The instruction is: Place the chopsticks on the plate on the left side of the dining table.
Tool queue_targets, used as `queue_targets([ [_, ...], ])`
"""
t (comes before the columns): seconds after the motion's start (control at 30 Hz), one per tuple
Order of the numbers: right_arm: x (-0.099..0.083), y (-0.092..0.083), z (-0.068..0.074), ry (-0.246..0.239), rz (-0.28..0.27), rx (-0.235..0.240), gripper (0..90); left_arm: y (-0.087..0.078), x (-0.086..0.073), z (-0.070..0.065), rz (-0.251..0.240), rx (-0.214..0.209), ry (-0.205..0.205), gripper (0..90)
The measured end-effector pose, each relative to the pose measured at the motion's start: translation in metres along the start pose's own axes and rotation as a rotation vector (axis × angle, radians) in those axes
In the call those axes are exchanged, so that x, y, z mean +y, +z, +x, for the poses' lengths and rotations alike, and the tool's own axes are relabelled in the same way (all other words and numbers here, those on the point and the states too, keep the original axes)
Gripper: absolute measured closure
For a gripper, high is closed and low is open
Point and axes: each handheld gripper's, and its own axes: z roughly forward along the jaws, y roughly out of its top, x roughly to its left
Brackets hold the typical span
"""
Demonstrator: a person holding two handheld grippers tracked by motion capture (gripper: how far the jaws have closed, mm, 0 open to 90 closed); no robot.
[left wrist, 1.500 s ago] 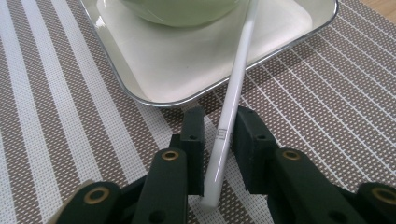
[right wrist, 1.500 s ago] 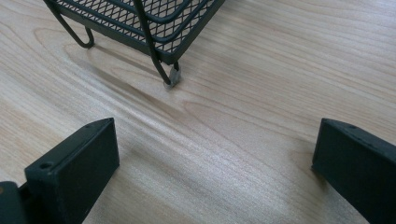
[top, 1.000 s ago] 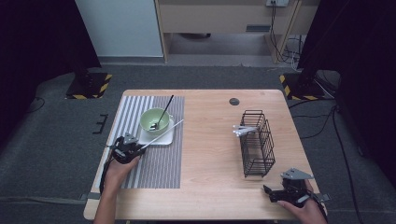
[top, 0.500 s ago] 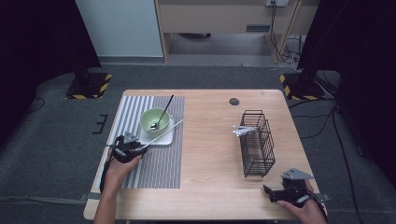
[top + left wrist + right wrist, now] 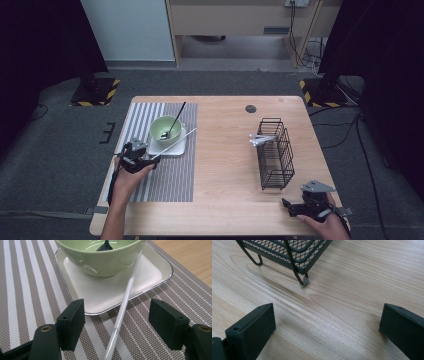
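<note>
Since the earlier frame, the left gripper (image 5: 150,161) had just been opening its jaws, which stood spread with a white chopstick (image 5: 122,312) lying loose between them, touched by neither pad. That chopstick ran slantwise from the striped placemat (image 5: 170,175), across the near rim of a white square plate (image 5: 152,277), to lean against a green bowl (image 5: 100,260). A dark spoon (image 5: 175,120) rested inside the bowl. The left hand (image 5: 127,177) sat low on the placemat's left part, forearm coming in from the table's near edge, gripper aimed toward the plate. The right gripper (image 5: 290,207) rested near the table's front right corner, jaws spread over bare wood with nothing between them, its hand (image 5: 327,225) at the near edge. A black wire basket (image 5: 275,155) holding pale utensils (image 5: 262,140) stood just beyond it. Open wooden table (image 5: 225,165) lay between placemat and basket.
</note>
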Motion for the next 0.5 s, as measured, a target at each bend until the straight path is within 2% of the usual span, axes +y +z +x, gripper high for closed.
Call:
queue_targets([
  [0.27, 0.000, 0.000, 0.000, 0.000, 0.000, 0.001, 0.3, -0.005, 0.009, -0.006, -0.025, -0.011, 0.013, 23.1],
  [0.5, 0.000, 0.000, 0.000, 0.000, 0.000, 0.001, 0.4, -0.004, 0.012, -0.010, -0.006, -0.021, 0.014, 20.7],
])
